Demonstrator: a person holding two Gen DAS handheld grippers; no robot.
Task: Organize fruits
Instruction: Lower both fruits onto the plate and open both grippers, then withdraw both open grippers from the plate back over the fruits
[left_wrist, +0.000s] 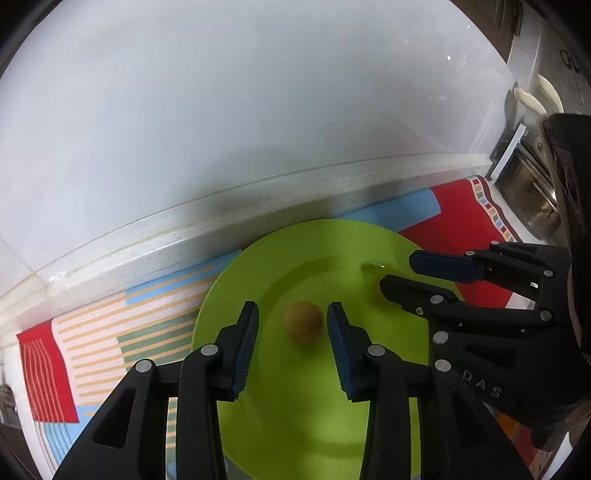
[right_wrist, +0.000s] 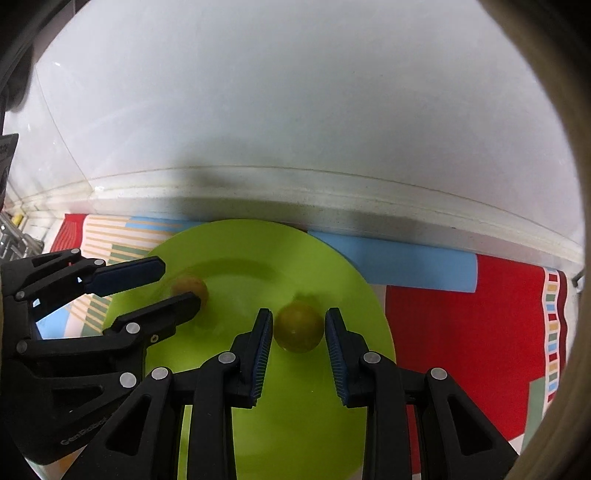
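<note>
A lime-green plate (left_wrist: 280, 417) lies on a colourful mat. On it rests a small brownish round fruit (left_wrist: 302, 324), between the fingers of my left gripper (left_wrist: 292, 306); there is a gap beside the left pad, so the gripper is open. A yellow-green round fruit (right_wrist: 298, 326) sits between the pads of my right gripper (right_wrist: 299, 314), which is shut on it just above the plate (right_wrist: 303, 424). In the left wrist view my right gripper (left_wrist: 397, 269) comes in from the right and its fruit (left_wrist: 376, 295) is half hidden. The right wrist view shows my left gripper (right_wrist: 180, 282) around the brownish fruit (right_wrist: 190, 287).
A striped mat (right_wrist: 461, 314) in red, blue and cream covers the counter under the plate. A white ledge (left_wrist: 147, 251) and wall run close behind the plate. A metal rack (left_wrist: 532, 192) and pale utensils (left_wrist: 532, 103) stand at the far right.
</note>
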